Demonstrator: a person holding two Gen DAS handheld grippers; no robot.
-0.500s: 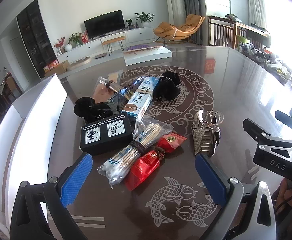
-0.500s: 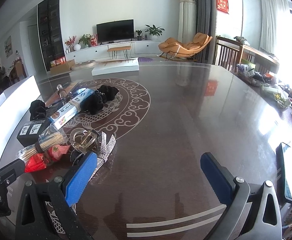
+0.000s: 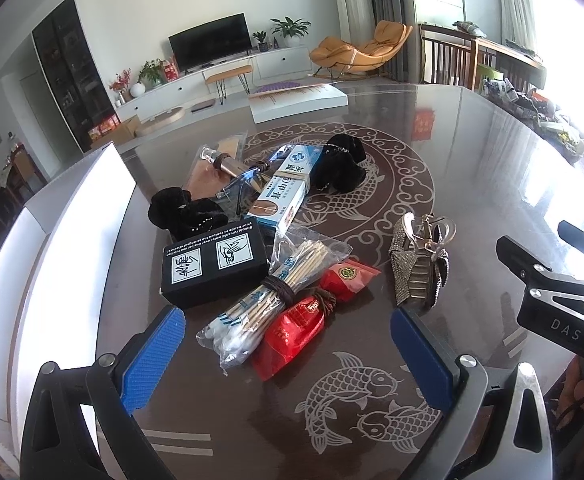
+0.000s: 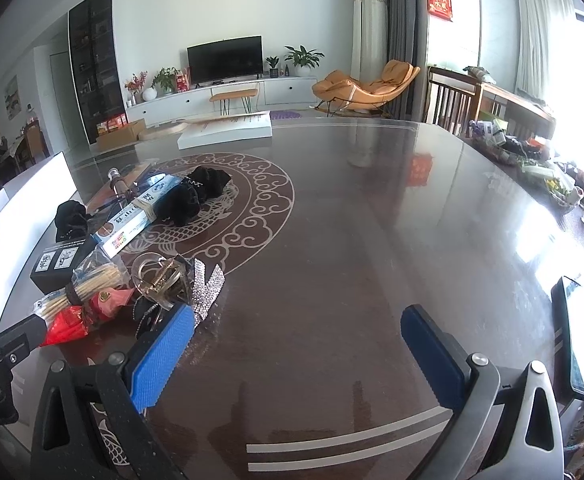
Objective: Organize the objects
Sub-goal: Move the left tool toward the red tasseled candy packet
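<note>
Basically both grippers spread wide w/ nothing held, left gripper [image 3: 288, 356] above swab bag [image 3: 268, 300] & red packet [image 3: 292, 332] mid-table: drop straight, pinch one item only; right gripper [image 4: 295, 356] idle.

swab bag [image 3: 264, 300] between box [image 3: 216, 264] and packet [image 3: 311, 312]

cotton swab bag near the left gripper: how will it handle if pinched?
The cotton swab bag is probably light. Its clear film looks loose and slick, so the ends may sag or slip. The brown band cinching the middle likely keeps the sticks stiff there, the best pinch point.
</note>
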